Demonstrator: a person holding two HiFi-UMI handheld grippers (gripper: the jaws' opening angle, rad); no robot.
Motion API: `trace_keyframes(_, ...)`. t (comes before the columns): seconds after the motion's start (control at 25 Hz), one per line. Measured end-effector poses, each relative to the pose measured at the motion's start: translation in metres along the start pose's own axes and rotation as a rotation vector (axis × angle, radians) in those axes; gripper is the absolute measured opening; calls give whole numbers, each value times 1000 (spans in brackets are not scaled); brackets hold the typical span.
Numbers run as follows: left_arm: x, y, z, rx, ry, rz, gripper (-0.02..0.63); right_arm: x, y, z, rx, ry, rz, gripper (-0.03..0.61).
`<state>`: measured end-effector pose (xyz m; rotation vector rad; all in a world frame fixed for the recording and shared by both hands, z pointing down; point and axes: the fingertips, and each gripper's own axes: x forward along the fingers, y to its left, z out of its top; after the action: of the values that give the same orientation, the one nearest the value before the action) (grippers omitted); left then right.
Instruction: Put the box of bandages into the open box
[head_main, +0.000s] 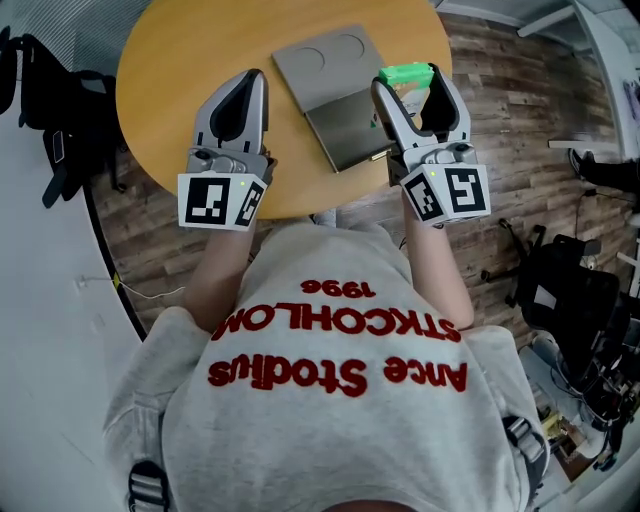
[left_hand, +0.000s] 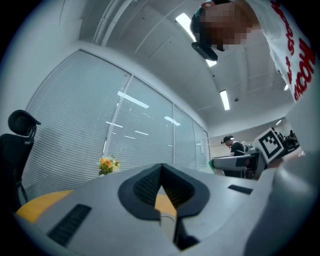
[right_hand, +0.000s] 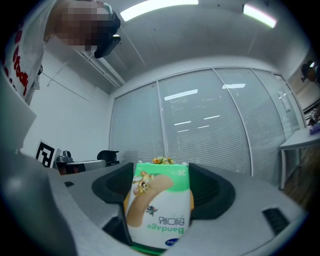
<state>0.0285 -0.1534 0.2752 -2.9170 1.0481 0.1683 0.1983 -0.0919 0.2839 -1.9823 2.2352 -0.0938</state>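
Observation:
A green and white box of bandages (right_hand: 159, 205) sits clamped between the jaws of my right gripper (right_hand: 161, 192); from the head view its green end (head_main: 406, 74) pokes out past the right gripper (head_main: 408, 82), just right of the open grey box (head_main: 330, 88) on the round wooden table (head_main: 180, 60). The open box shows a lid with two round dents and a shallow tray part. My left gripper (head_main: 256, 84) hovers left of the grey box with its jaws shut and nothing between them; in its own view the left gripper (left_hand: 161, 181) points up at the room.
The table edge lies close to the person's body. A black chair (head_main: 50, 110) stands at the left, and another black chair (head_main: 565, 280) plus cables at the right on the wood floor. Flowers (left_hand: 108, 164) and a far person (left_hand: 235, 145) show in the left gripper view.

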Motion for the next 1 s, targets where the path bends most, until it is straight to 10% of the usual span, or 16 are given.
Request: trace_keyframes(1.0, -14, 10, -110, -99, 203, -3, 6, 6, -24, -188, 111, 354, -48, 353)
